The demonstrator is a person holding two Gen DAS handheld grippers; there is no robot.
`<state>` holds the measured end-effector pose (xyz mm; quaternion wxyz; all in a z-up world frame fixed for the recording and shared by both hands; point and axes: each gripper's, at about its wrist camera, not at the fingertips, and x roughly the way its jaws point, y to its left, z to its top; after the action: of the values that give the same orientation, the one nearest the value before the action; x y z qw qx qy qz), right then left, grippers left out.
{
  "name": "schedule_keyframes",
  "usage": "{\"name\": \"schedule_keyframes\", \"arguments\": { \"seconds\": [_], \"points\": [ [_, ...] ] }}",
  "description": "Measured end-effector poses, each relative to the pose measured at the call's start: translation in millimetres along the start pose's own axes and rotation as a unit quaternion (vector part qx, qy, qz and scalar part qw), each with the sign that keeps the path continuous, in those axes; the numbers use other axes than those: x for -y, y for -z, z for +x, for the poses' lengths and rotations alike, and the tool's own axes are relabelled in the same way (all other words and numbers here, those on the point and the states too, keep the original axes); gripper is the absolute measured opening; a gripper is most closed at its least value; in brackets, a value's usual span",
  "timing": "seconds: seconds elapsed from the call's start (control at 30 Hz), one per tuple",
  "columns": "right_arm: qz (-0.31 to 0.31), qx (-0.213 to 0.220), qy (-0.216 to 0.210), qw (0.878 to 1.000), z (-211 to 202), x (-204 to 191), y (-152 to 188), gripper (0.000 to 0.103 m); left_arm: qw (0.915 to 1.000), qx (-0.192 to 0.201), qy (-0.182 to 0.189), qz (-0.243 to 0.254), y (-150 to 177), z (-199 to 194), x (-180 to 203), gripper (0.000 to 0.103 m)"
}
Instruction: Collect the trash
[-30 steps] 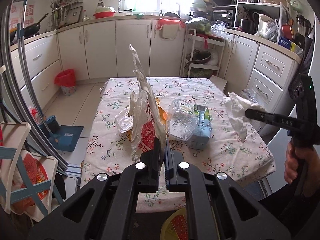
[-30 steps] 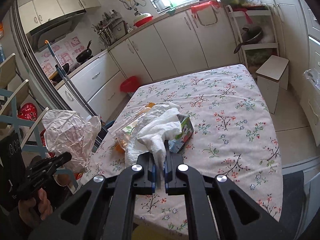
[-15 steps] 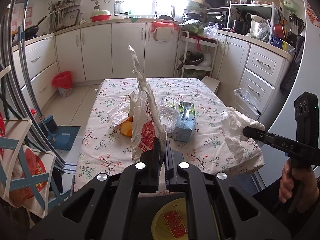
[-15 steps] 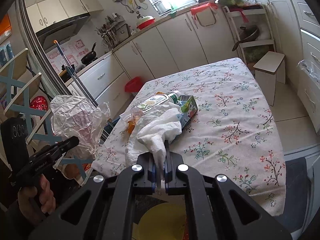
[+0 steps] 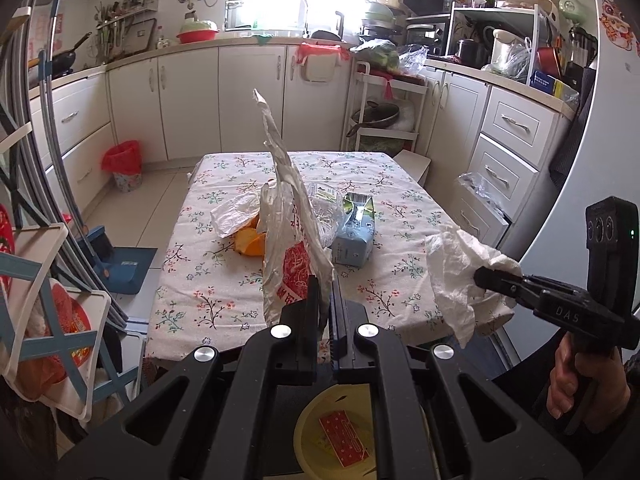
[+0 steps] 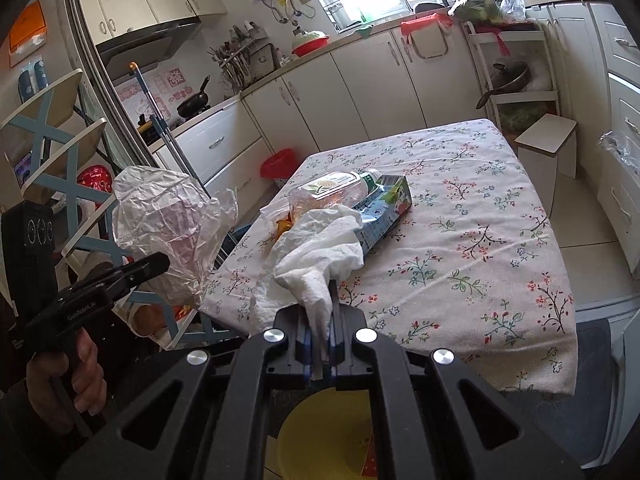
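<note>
My left gripper (image 5: 326, 300) pinches a crumpled plastic bag (image 5: 290, 240) at lower centre; my right gripper (image 6: 322, 316) clamps a white tissue (image 6: 320, 256). Beyond, mid-frame on the table (image 5: 404, 208), lie a bottle (image 6: 332, 192), carton (image 5: 356, 232) and orange peel (image 5: 250, 240).

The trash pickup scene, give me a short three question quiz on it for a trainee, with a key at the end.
1. True or false: the left gripper is shut on a crumpled plastic bag.
2. Multiple choice: what does the right gripper hold? A) a plastic bottle B) a white paper towel C) a carton
3. Fill in: lying on the floral tablecloth, the clear plastic bottle rests against a blue ____.

Key:
1. True; the bag stands up out of the closed gripper.
2. B; the white paper towel is pinched in it.
3. Carton; the blue carton lies beside the bottle, near the orange peels.
</note>
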<state>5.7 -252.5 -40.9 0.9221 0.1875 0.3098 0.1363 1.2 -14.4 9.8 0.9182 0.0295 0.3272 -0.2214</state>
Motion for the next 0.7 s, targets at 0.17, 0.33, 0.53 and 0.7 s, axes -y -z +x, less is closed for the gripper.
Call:
{"name": "schedule_keyframes", "arguments": {
  "seconds": [0.17,0.33,0.53,0.7],
  "points": [
    [-0.007,-0.011,0.0,1.0,-4,-7,14,0.007,1.0,0.005,0.001,-0.001,0,-8,1,0.004],
    [-0.011,-0.023,0.0,1.0,-7,-13,27,0.007,1.0,0.006,0.004,0.002,4,-15,4,0.004],
    [-0.021,-0.04,0.003,0.999,-8,-20,41,0.007,0.9999,0.006,0.007,0.004,10,-24,7,0.004],
    [-0.031,-0.061,0.009,0.998,-6,-28,53,0.007,0.9999,0.006,0.01,0.003,15,-30,7,0.004]
  ]
}}
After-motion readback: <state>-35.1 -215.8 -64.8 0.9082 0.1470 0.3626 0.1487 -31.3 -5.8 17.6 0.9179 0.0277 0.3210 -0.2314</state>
